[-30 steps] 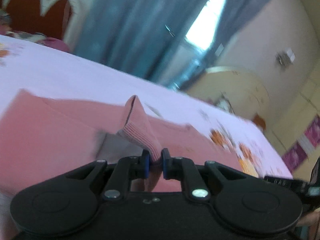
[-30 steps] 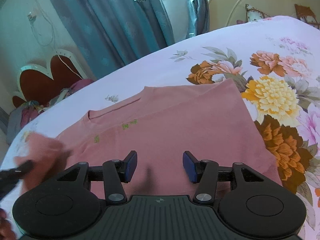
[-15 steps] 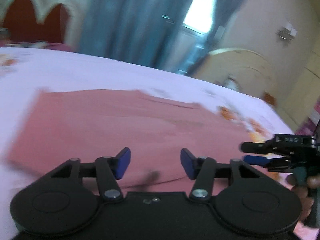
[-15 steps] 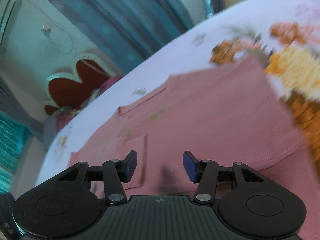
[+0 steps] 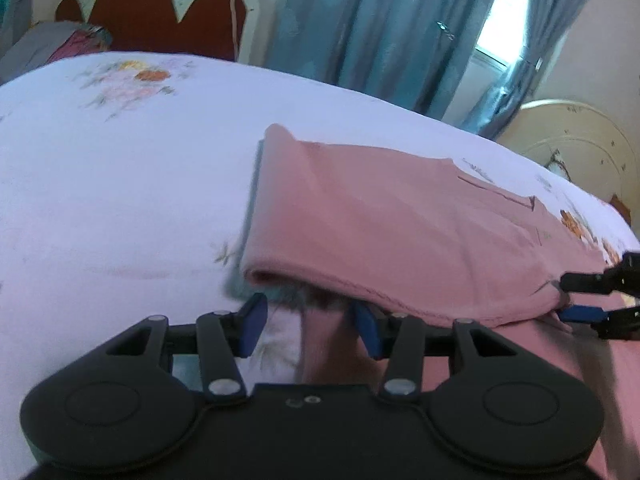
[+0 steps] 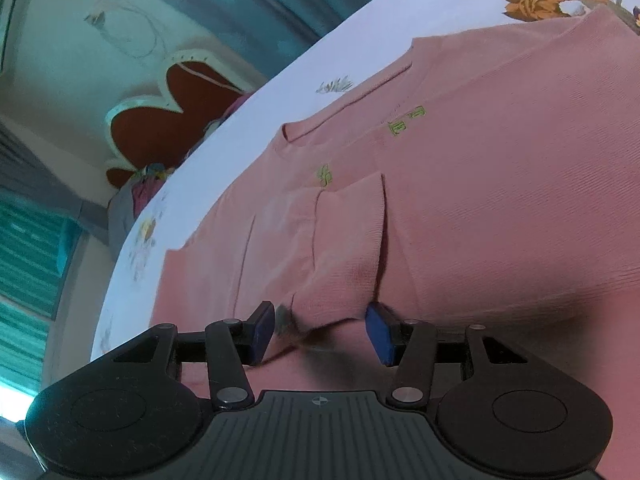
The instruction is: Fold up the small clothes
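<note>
Bedsheet (image 5: 120,184), pale lilac with printed flowers, covers the whole bed and carries everything else; behind it stand teal curtains (image 5: 360,20) and a scalloped red headboard (image 5: 160,12). Spread flat across the sheet lies the pink shirt (image 6: 500,208), neckline toward the far side, with small green marks stitched below the collar. Its folded sleeve (image 6: 344,248) lies over the body of the shirt, cuff end toward the near edge. In the left wrist view the shirt's left side is a smooth folded edge running away from the camera, and its near hem is slightly raised off the sheet, with shadow under it. The left gripper (image 5: 308,326) sits low at that near corner, its jaws parted about halfway with the blue pads apart; the hem lies just beyond them, and cloth shows in the gap, though nothing is pinched. The right gripper (image 6: 322,334) hovers at the cuff of the folded sleeve, its jaws likewise about half parted, the cuff's edge between the blue pads without either pressing on it. The right gripper's tips also show at the far right of the left wrist view, beside the hem.
</note>
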Demonstrator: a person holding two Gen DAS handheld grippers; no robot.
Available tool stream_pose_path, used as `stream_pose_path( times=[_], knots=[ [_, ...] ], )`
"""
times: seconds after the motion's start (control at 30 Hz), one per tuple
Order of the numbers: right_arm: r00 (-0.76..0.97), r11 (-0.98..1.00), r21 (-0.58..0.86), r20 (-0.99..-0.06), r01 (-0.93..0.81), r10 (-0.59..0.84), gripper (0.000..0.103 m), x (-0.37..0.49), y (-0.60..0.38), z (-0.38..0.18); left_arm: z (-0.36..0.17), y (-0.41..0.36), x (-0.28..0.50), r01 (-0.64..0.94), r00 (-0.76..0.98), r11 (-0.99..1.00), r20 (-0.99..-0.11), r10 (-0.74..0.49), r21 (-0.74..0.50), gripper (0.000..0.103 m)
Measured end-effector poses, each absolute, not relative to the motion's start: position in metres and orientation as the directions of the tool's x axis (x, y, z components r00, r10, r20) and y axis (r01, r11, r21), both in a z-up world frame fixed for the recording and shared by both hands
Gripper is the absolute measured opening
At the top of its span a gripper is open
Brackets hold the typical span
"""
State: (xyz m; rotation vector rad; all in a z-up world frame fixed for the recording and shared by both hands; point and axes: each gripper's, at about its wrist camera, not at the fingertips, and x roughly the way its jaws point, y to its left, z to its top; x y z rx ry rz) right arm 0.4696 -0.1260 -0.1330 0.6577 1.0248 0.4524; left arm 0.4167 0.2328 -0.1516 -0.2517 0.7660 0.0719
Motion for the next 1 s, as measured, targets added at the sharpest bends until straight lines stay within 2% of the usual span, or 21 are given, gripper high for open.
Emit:
stream_pose_path(
  times=[0.3, 0.4, 0.5, 0.57, 0.6, 0.63, 0.77, 0.83, 0.93, 1.0],
  knots=[
    [0.426, 0.649, 0.761, -0.592, 0.016, 0.684, 0.051, 0.466, -0.114, -0.141, -0.152, 0.235, 0.414, -0.114, 0.726, 0.973, -0.686, -0.054, -0.198, 0.046],
    [0.42, 0.582, 0.812, -0.54, 0.034, 0.729, 0.051, 0.467, -0.106, -0.141, -0.152, 0.236, 0.413, -0.111, 0.725, 0.973, -0.686, -0.06, -0.203, 0.046],
    [0.495, 0.673, 0.739, -0.6, 0.043, 0.628, 0.051, 0.467, -0.107, -0.133, -0.151, 0.237, 0.412, -0.111, 0.725, 0.973, -0.686, -0.061, -0.205, 0.044],
    [0.545, 0.654, 0.749, -0.596, 0.111, 0.59, 0.05, 0.469, -0.123, -0.136, -0.152, 0.237, 0.412, -0.1, 0.723, 0.976, -0.688, -0.063, -0.194, 0.044],
    [0.548, 0.655, 0.745, -0.601, 0.123, 0.581, 0.022, 0.471, -0.128, -0.137, -0.152, 0.236, 0.412, -0.093, 0.722, 0.978, -0.69, -0.062, -0.186, 0.044],
    [0.534, 0.661, 0.742, -0.606, 0.112, 0.59, 0.006, 0.476, -0.128, -0.138, -0.152, 0.235, 0.412, -0.089, 0.721, 0.98, -0.69, -0.061, -0.179, 0.044],
    [0.534, 0.733, 0.681, -0.614, -0.015, 0.581, 0.006, 0.481, -0.119, -0.12, -0.152, 0.237, 0.413, -0.096, 0.72, 0.979, -0.691, -0.057, -0.182, 0.041],
    [0.58, 0.762, 0.645, -0.598, -0.06, 0.553, 0.006, 0.477, -0.123, -0.104, -0.152, 0.241, 0.412, -0.108, 0.72, 0.976, -0.692, -0.053, -0.188, 0.033],
    [0.682, 0.797, 0.603, -0.571, -0.03, 0.457, 0.006, 0.472, -0.156, -0.083, -0.152, 0.244, 0.413, -0.11, 0.714, 0.976, -0.698, -0.052, -0.185, 0.028],
    [0.694, 0.826, 0.564, -0.592, -0.005, 0.409, 0.006, 0.473, -0.176, -0.08, -0.152, 0.245, 0.413, -0.107, 0.715, 0.976, -0.697, -0.057, -0.189, 0.028]
  ],
)
